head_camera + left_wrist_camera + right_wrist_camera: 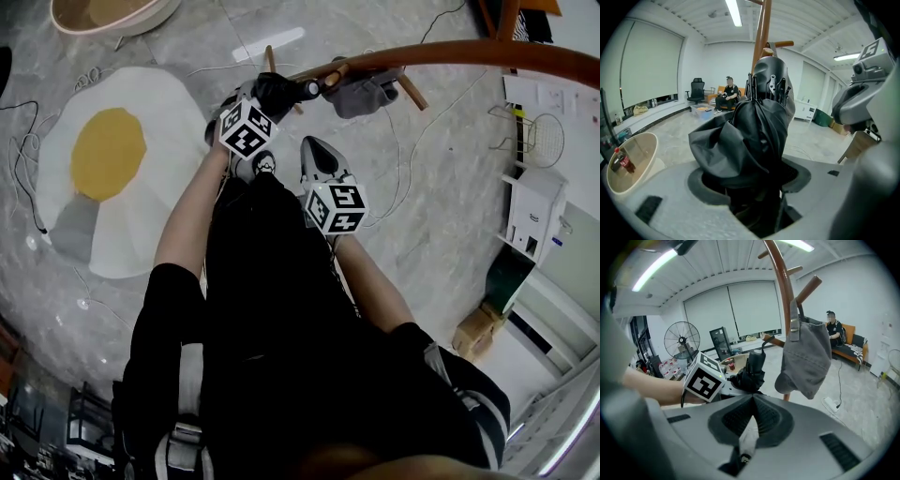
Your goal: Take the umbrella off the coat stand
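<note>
1. Left gripper has its jaws clamped on the folded black umbrella, right up against the coat stand.
2. Right gripper jaws are pressed together, nothing in them.
3. Grey cap hangs on a peg just beside.

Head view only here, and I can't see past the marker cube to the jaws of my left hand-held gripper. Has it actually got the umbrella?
Observer: Yes. In the left gripper view, the left hand-held gripper has its jaws closed on the folded black umbrella, with fabric bunched between them.
Operator: And the right one, is it carrying anything?
Observer: No. The right gripper view shows the right hand-held gripper with its jaws together and nothing between them.
</note>
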